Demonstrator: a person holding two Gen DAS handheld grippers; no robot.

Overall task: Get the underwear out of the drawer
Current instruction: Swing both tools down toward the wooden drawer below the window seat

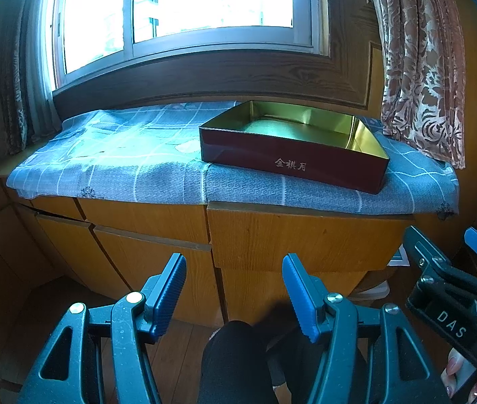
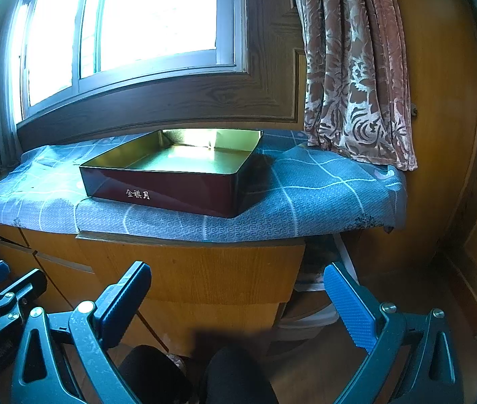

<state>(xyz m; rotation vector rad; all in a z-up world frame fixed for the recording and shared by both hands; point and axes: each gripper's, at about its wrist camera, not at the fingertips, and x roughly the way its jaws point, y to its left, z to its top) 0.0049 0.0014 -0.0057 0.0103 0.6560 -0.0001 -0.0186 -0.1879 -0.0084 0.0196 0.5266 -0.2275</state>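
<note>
A wooden drawer front [image 1: 306,239] [image 2: 198,269] sits under the cloth-covered top and looks closed or barely proud of the cabinet. No underwear shows in either view. My left gripper [image 1: 235,289] hangs in front of and below the drawer, open, with nothing between its blue pads. To its right my right gripper [image 2: 236,303] is level with it and open wider, also holding nothing. Each gripper shows at the edge of the other's view: the right gripper [image 1: 447,245] and the left gripper [image 2: 6,279]. An empty dark red tin [image 1: 292,144] [image 2: 171,175] with a gold inside stands on top.
A blue checked cloth [image 1: 120,161] [image 2: 322,195] covers the cabinet top below a window. A patterned curtain [image 1: 420,67] [image 2: 356,67] hangs at the right. More cabinet fronts [image 1: 144,262] lie to the left. A white container [image 2: 309,320] sits low beside the drawer. Dark-clothed knees [image 1: 235,360] are below the grippers.
</note>
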